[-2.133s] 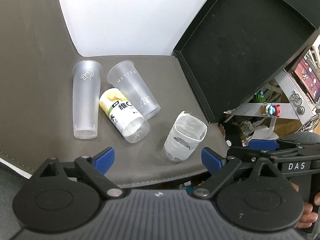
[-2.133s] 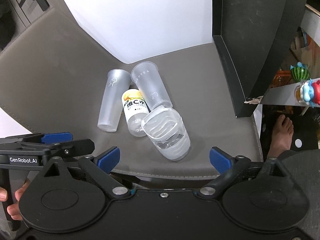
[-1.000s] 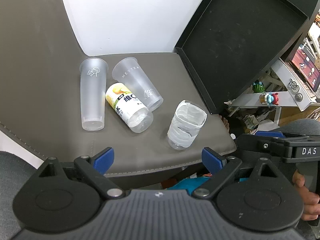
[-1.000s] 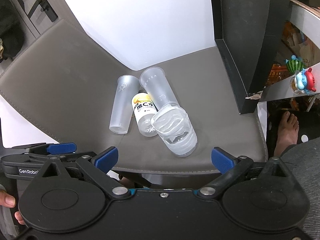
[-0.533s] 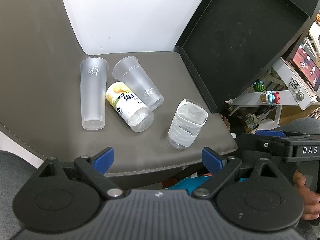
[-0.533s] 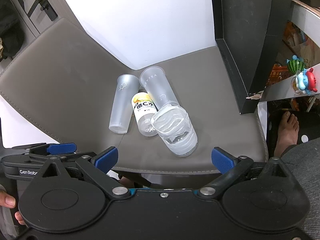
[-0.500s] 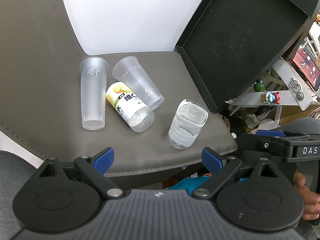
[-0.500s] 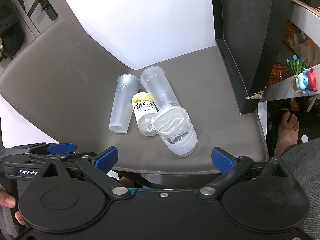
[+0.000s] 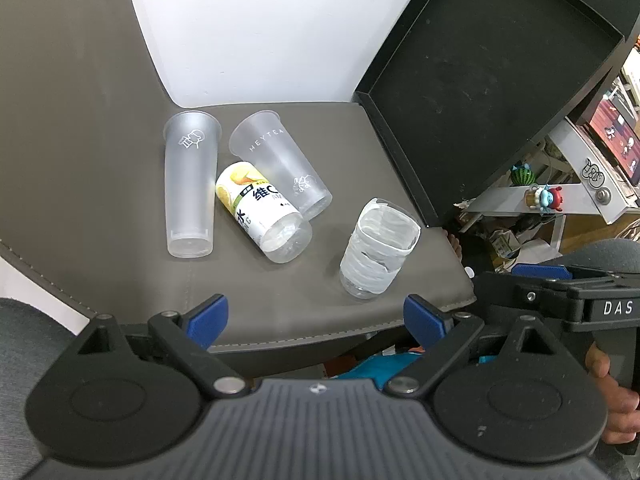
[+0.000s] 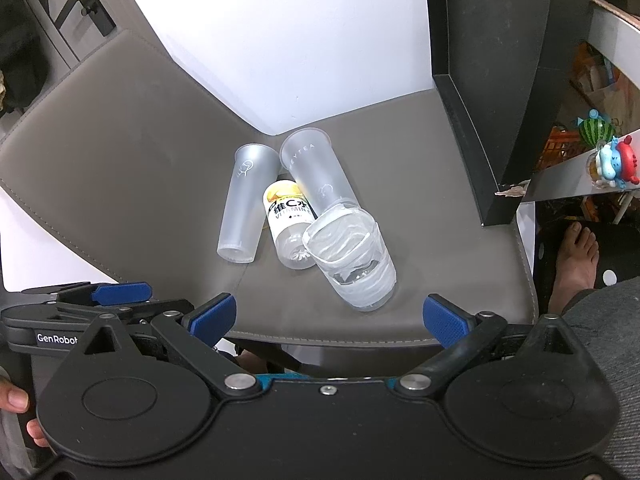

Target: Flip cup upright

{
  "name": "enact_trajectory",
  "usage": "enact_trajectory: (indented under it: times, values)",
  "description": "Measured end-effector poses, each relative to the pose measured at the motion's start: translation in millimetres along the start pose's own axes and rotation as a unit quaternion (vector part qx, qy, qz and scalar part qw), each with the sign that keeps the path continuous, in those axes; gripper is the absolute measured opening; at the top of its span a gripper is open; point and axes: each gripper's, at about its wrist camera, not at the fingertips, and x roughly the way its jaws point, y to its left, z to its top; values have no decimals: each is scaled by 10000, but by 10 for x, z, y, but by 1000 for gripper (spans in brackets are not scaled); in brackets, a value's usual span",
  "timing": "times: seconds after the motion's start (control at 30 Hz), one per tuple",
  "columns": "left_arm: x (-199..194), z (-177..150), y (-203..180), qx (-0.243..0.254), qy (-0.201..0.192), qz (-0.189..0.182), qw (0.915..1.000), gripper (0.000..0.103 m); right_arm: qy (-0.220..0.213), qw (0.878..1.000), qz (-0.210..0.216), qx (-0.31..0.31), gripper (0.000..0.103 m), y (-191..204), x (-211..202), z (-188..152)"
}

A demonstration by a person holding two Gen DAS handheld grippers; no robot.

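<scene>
A short clear cup wrapped in white tape (image 9: 376, 254) stands upright, mouth up, near the front right of the grey chair seat (image 9: 120, 200); it also shows in the right wrist view (image 10: 354, 258). Two tall frosted cups (image 9: 190, 184) (image 9: 282, 164) and a cut yellow-labelled bottle (image 9: 262, 210) lie on their sides to its left. My left gripper (image 9: 316, 318) is open and empty, held back in front of the seat's front edge. My right gripper (image 10: 328, 314) is open and empty, also short of the front edge.
A black tray (image 9: 480, 80) leans upright at the seat's right edge. A white panel (image 9: 260, 28) stands behind the cups. A shelf with small toys (image 9: 540, 196) is off to the right. A bare foot (image 10: 572, 264) rests on the floor at right.
Both grippers have drawn back from the seat since two seconds ago, so the cups look smaller. Over the last half second nothing has visibly moved.
</scene>
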Motion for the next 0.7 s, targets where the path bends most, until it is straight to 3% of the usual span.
enact_trajectory:
  times: [0.7]
  values:
    - [-20, 10, 24, -37, -28, 99, 9999, 94, 4, 10000, -30, -18, 101, 0, 7, -17]
